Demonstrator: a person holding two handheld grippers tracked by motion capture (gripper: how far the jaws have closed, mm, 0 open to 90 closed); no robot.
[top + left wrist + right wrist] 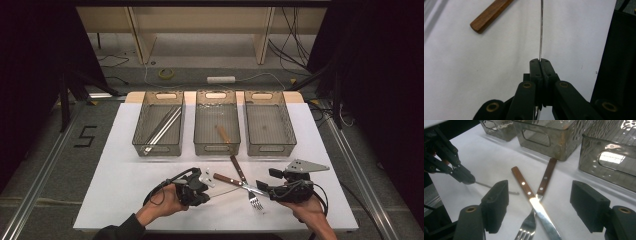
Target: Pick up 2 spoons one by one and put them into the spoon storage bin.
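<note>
The thin metal rod (540,30) lies low over the white worktop (125,180) near its front edge, left of centre, and runs rightward toward the crossed cutlery. The left gripper (206,189) is clamped tight on the near end of the rod; in the left gripper view its two black jaws meet with only the rod between them. In the right gripper view the far tip of the rod ends just short of the knife (534,200), apart from it.

The knife and the fork (537,202), both with wooden handles, cross each other at the front centre of the worktop. The right gripper (539,207) stands with jaws wide apart, one on each side of the crossing, holding nothing; whether the pads touch the blade cannot be told.

Three clear bins (217,122) stand in a row along the rear edge. Bare worktop lies between the bins and the cutlery, and along the left and right edges
</note>
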